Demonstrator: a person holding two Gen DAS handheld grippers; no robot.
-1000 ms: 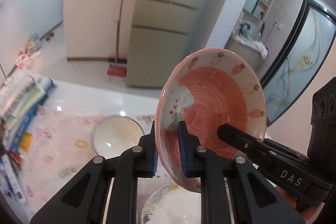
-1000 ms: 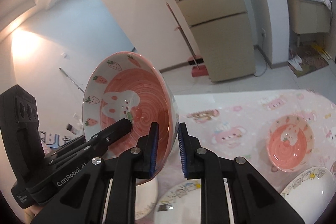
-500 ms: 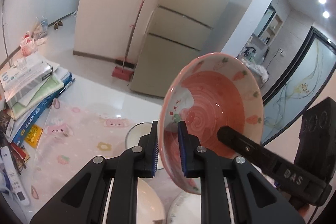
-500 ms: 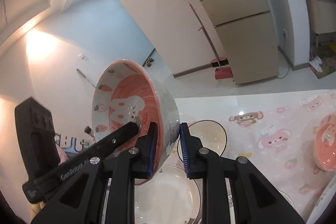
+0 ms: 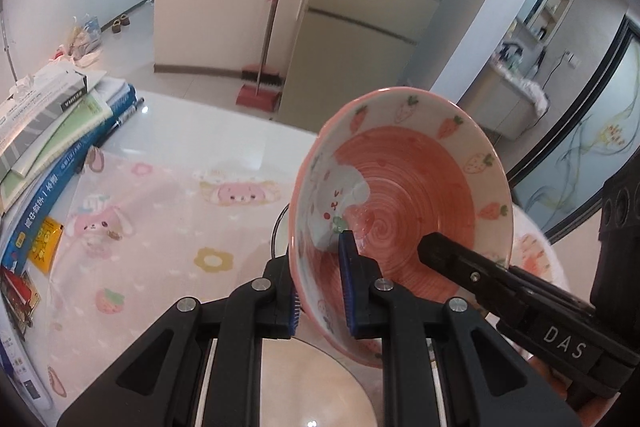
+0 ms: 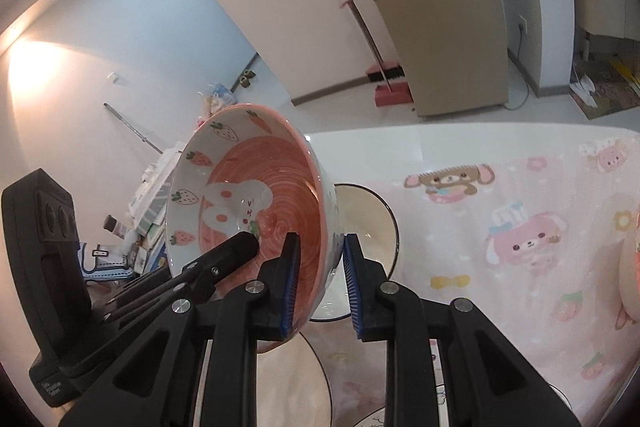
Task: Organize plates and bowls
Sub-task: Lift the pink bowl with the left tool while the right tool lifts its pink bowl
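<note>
A pink bowl (image 5: 404, 211) with a bunny and strawberry pattern is held tilted in the air above the table by both grippers. My left gripper (image 5: 320, 291) is shut on its near-left rim. My right gripper (image 6: 318, 287) is shut on the opposite rim, and its finger (image 5: 480, 275) shows inside the bowl in the left wrist view. The bowl (image 6: 256, 211) shows in the right wrist view too. A white bowl with a dark rim (image 6: 372, 219) sits on the table right behind it. A white plate (image 5: 312, 387) lies below the grippers.
A pink cartoon-print cloth (image 5: 160, 227) covers the table. A stack of books and boxes (image 5: 48, 131) lies at the table's left edge. Another pink bowl (image 6: 634, 279) shows at the right edge. A fridge and a broom stand behind the table.
Both grippers have carried the pink bowl leftward and lower over the table. The white dark-rimmed bowl has come closer, right behind the held bowl.
</note>
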